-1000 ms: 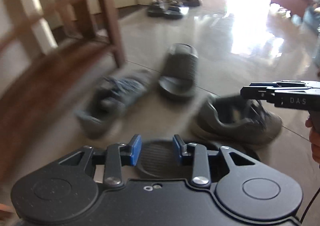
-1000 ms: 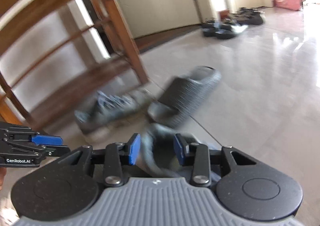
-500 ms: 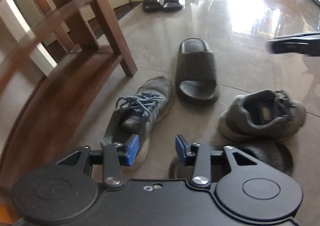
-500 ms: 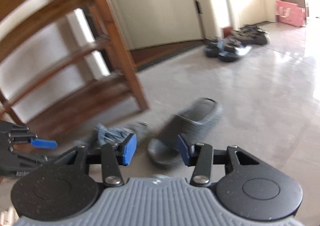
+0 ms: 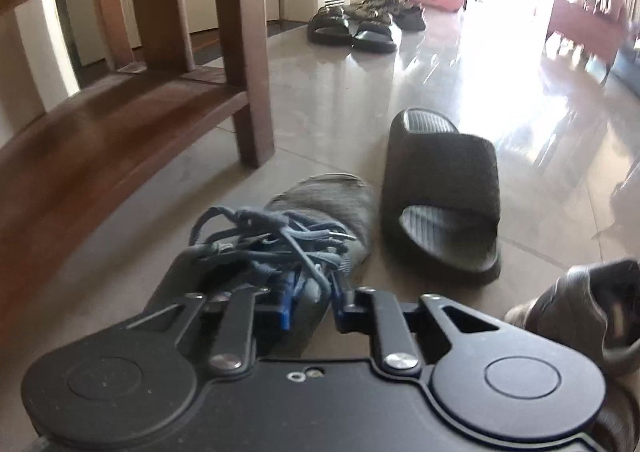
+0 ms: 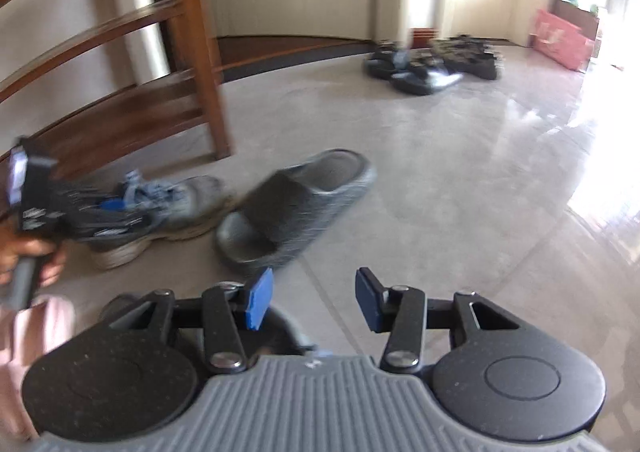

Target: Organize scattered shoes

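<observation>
On the floor beside the slipper (image 5: 442, 192), the left gripper (image 5: 310, 302) straddles the sneaker's (image 5: 320, 204) tongue, grip unclear; the right gripper (image 6: 314, 300) hangs wide, empty.

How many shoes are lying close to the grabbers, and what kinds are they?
Grey sneakers: 2, one with blue laces and one at the right edge
Dark slide sandals: 1
Total: 3
More shoes sit in the far pile, too blurred to count.
</observation>
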Action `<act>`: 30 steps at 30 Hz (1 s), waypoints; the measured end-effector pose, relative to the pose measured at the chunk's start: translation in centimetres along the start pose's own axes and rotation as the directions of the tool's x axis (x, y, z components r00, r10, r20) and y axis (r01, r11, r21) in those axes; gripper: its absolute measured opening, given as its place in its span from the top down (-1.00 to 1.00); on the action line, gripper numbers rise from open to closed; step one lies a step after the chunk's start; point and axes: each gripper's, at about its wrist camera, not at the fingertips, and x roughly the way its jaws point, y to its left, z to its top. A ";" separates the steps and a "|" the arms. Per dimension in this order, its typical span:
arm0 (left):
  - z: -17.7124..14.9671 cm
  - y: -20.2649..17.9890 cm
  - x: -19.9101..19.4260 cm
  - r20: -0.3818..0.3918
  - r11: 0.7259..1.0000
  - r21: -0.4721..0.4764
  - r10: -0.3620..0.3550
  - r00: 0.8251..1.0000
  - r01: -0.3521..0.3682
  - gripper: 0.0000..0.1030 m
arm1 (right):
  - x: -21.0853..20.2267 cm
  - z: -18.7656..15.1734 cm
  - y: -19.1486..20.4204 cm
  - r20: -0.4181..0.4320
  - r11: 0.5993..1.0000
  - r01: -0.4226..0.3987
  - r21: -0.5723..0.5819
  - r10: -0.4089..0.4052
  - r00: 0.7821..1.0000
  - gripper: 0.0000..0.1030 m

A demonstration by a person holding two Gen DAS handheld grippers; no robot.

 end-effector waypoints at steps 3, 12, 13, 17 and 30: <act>0.5 0.8 -1.2 0.027 0.999 -0.023 -0.044 0.999 0.044 0.82 | -0.4 0.9 1.7 -0.014 0.996 -0.012 -0.083 0.011 1.000 0.03; 2.0 3.2 -4.7 0.113 0.980 -0.083 -0.170 0.979 0.180 0.82 | -0.9 3.6 2.8 -0.065 0.999 0.028 -0.033 -0.030 0.997 0.03; 2.2 3.4 -5.1 0.123 0.977 -0.089 -0.183 0.975 0.195 0.83 | -0.9 4.0 2.8 -0.075 0.999 0.033 -0.020 -0.034 0.997 0.03; 4.2 2.9 -5.6 0.160 0.956 -0.060 -0.276 0.948 0.288 0.86 | -1.9 5.9 3.7 -0.077 0.995 0.079 -0.059 -0.083 0.994 0.03; 7.4 -0.2 -2.2 0.159 0.892 -0.038 -0.439 0.884 0.450 0.86 | -4.3 11.0 5.5 -0.172 0.891 0.136 -0.434 -0.230 0.958 0.03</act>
